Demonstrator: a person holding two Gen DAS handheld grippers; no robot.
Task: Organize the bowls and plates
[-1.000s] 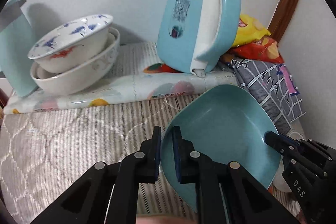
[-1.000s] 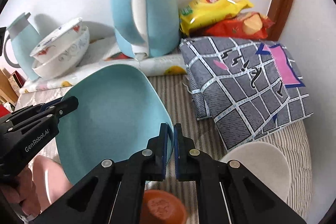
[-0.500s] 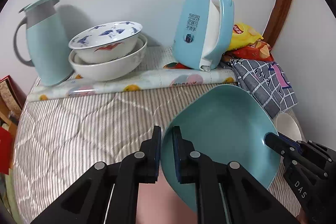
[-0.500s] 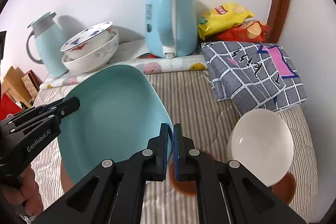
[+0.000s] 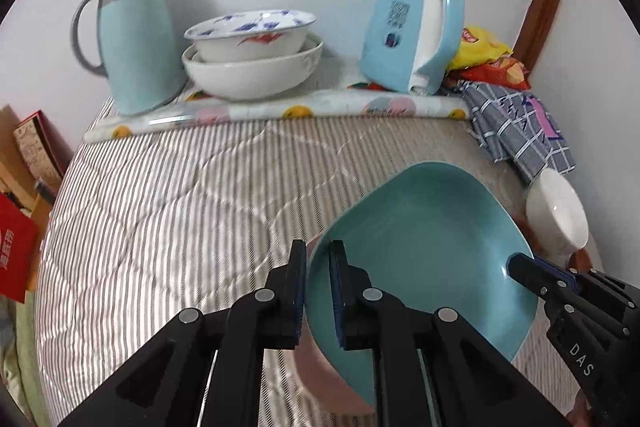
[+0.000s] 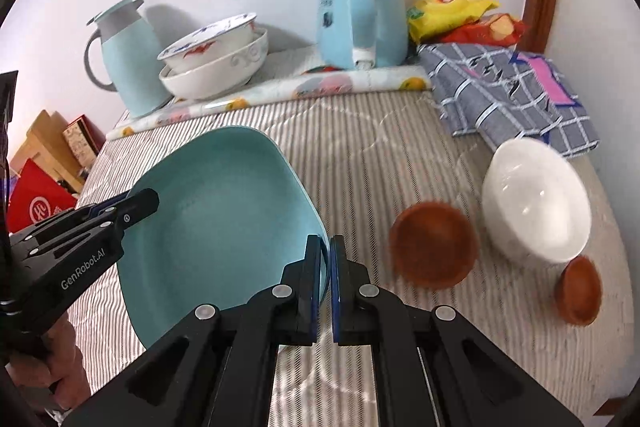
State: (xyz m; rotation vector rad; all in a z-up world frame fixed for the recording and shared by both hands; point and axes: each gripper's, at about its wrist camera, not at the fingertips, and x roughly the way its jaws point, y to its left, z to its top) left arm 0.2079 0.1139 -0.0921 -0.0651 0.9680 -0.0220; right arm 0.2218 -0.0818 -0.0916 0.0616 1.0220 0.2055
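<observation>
Both grippers hold one teal plate [image 5: 424, 247] above the striped cloth [image 5: 180, 219]. The left gripper [image 5: 318, 291] is clamped on the plate's left rim, one finger inside and one outside. The right gripper [image 6: 325, 283] is pinched on the opposite rim, its pads nearly together around the thin edge. The plate sits tilted between them, off the cloth.

Under its near edge in the left view shows a pink thing [image 5: 320, 379], perhaps a bowl; too little is visible to be sure.

To the right lie a white bowl [image 6: 536, 203] and two brown dishes, the larger [image 6: 434, 245] nearer the plate, the smaller [image 6: 580, 291] at far right.

Along the far wall stand a flask [image 5: 136, 39], two stacked bowls [image 5: 252, 55], a kettle [image 5: 416, 31], snack bags [image 6: 460, 15] and a checked towel [image 6: 516, 95].
</observation>
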